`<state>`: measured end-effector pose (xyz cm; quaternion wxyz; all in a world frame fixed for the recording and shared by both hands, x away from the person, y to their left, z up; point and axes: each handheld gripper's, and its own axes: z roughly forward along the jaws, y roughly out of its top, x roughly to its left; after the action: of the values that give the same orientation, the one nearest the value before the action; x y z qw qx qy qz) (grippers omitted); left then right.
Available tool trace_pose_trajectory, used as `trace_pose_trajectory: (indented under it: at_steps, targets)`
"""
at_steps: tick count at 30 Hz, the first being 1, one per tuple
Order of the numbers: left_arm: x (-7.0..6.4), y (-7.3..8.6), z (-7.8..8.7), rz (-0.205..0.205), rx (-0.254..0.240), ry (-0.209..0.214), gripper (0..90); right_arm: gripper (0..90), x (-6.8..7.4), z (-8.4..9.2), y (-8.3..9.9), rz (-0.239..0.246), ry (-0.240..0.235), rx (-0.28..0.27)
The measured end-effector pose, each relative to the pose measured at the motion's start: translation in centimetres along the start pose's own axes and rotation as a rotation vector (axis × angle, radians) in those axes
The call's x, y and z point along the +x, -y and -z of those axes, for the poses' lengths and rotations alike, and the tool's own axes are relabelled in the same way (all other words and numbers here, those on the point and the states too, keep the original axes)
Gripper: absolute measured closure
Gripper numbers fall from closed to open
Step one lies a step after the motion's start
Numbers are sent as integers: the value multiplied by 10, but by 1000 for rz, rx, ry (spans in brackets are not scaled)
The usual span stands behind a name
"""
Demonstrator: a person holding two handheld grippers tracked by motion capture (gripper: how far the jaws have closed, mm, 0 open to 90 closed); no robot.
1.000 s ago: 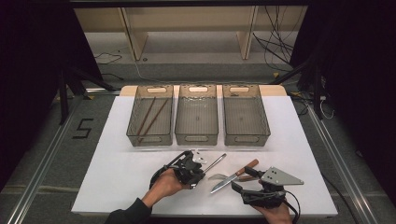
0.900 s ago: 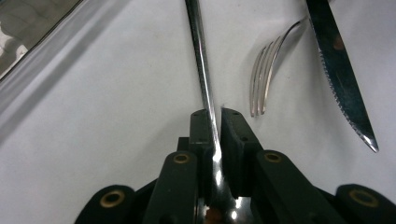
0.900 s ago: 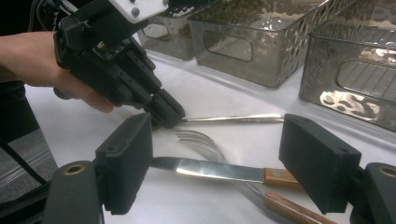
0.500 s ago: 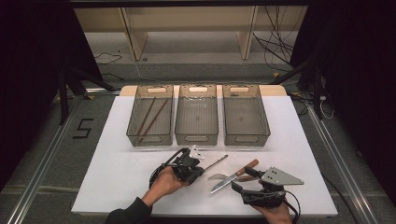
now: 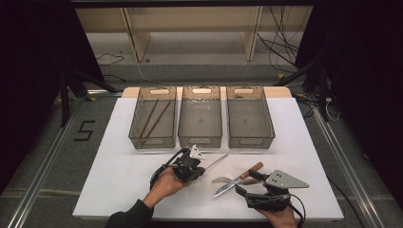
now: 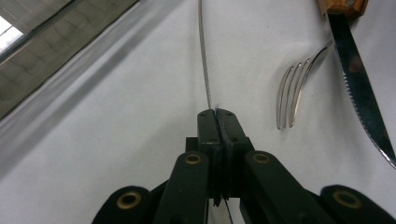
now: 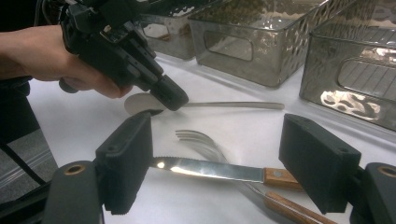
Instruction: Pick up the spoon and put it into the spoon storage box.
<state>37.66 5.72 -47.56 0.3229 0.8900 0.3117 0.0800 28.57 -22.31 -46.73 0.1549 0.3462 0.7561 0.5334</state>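
Observation:
A metal spoon (image 7: 233, 105) lies on the white table (image 5: 119, 175), its thin handle (image 6: 202, 51) running away from my left gripper (image 6: 216, 112). The left gripper's jaws have just been closing and now pinch the spoon where the handle meets the bowl. In the high view the left gripper (image 5: 198, 172) tilts down at the table's middle front. A wood-handled knife (image 7: 210, 169) lies across a fork (image 7: 196, 138) between the wide-apart jaws of my right gripper (image 7: 215, 158), which touch neither. The right gripper (image 5: 240, 192) rests near the front edge.
Three clear bins stand in a row at the back: the left bin (image 5: 153, 122) holds brown chopsticks, the middle bin (image 5: 200, 116) and right bin (image 5: 249, 116) look bare. The knife (image 5: 235, 180) and fork (image 5: 221, 181) lie close to the right of the spoon.
The left hand and its gripper have shifted slightly over the spoon and settled lower on it. The right gripper, knife and fork have not moved.

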Motion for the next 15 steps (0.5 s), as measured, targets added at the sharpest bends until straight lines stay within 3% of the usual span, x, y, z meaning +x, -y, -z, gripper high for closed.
trace_pose_trajectory:
  at_steps: [15]
  targets:
    - [11,-3,21,19,-56,21,894,265,0,1,0,2,0,-1]
